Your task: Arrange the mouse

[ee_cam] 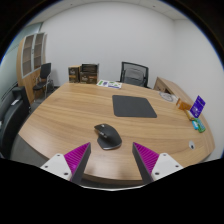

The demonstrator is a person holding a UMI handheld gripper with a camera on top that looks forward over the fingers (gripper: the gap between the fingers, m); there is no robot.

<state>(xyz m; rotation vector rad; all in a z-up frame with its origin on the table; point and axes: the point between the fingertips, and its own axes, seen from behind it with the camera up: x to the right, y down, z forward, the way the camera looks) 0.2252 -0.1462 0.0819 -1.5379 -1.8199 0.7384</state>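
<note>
We are finding the gripper (112, 160) hovering with its fingers spread wide, gripping nothing. The mouse (107, 135) is sitting on the wooden table (70, 110) just ahead of the fingers, with the mouse pad (133, 105) lying beyond it

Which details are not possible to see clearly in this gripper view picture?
- Mouse: buttons and brand too small to tell in the gripper view.
- Small items at the table's far end beyond the mouse pad: too small to identify.
- Shelf contents by the wall: too distant.
- Gripper: open, empty; its body is cut off below the view.
</note>
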